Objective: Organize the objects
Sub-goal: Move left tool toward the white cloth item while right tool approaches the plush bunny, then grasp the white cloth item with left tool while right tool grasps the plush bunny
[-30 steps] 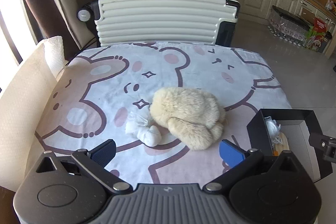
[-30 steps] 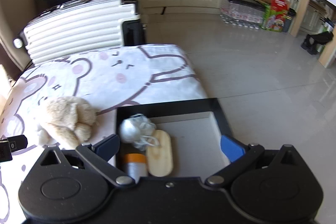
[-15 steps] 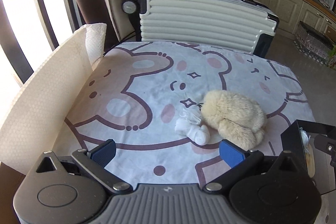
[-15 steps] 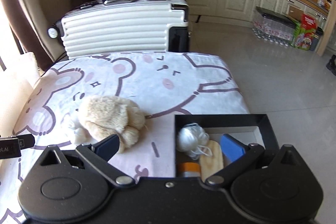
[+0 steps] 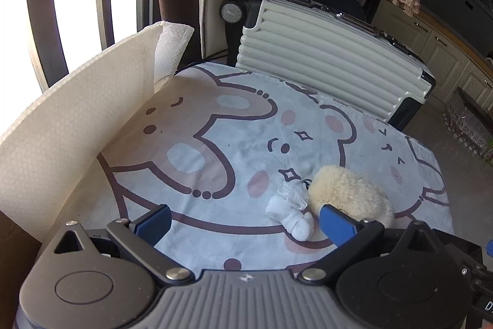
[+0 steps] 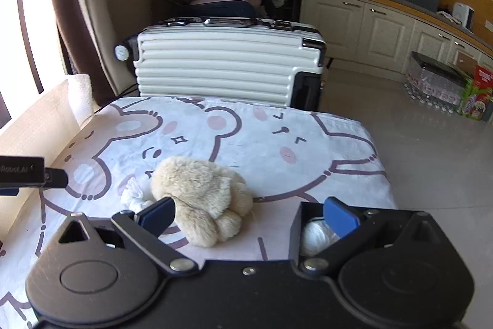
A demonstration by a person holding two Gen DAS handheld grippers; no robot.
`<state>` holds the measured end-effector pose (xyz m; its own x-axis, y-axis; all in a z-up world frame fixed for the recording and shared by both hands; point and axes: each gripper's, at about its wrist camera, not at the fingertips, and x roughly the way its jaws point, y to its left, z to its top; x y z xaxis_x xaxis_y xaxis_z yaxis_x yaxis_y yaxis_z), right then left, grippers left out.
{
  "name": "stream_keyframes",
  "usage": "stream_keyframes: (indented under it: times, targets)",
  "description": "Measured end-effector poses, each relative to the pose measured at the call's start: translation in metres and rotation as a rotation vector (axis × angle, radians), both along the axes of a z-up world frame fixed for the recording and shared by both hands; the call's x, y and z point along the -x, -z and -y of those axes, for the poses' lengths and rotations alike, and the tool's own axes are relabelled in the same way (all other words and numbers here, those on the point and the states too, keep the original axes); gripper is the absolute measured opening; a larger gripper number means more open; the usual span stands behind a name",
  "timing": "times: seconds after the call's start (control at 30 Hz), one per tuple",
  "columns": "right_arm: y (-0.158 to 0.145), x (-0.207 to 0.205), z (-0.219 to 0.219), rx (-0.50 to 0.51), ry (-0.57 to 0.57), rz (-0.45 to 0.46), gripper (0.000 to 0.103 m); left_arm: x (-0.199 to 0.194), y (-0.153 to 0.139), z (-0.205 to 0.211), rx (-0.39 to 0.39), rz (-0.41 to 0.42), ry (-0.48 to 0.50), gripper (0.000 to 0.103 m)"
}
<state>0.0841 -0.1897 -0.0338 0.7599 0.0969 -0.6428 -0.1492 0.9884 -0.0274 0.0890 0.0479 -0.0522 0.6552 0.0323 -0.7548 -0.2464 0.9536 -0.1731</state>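
Left wrist view. Left gripper (image 5: 245, 222) spread wide, pinching nothing, hovering over the near edge of the table (image 5: 215, 125), which wears a bear-print cloth. White mesh bundle (image 5: 291, 210) lies toward the near right corner, touching the cream plush toy (image 5: 348, 193) on its right. The right blue pad sits in front of the plush, the bundle between the pads in this view. Risk: closing from here could catch fur along with mesh, so both lift or the bundle slips out. Mesh looks soft and loose; a shallow pinch may take only a strand. Cardboard sheet (image 5: 71, 125) stands along the left edge, well apart.

Right wrist view. Right gripper (image 6: 249, 213) also spread, empty. Plush toy (image 6: 200, 193) sits near the near edge; the black box (image 6: 297, 224) is just beside it at the near right corner, with a white mesh ball (image 6: 317, 235) inside. The left gripper's body (image 6: 27, 173) shows at the left. Risk: both tools converge on touching items and may collide. Pressing down could drag the cloth. The suitcase (image 6: 222, 67) stands behind the far edge.
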Motion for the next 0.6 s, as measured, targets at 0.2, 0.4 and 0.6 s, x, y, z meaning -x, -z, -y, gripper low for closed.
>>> stream_keyframes:
  times: [0.2, 0.4, 0.6]
  targets:
    - [-0.001, -0.010, -0.018, 0.037, -0.130, -0.011, 0.103, -0.011, 0.013, 0.001, 0.044, -0.013, -0.005, 0.101]
    - [0.014, -0.023, -0.037, 0.227, -0.293, -0.010, 0.103, -0.030, 0.033, -0.005, 0.131, -0.073, -0.032, 0.101]
    - [0.031, -0.037, -0.054, 0.380, -0.462, 0.031, 0.103, -0.044, 0.049, -0.008, 0.207, -0.115, -0.065, 0.096]
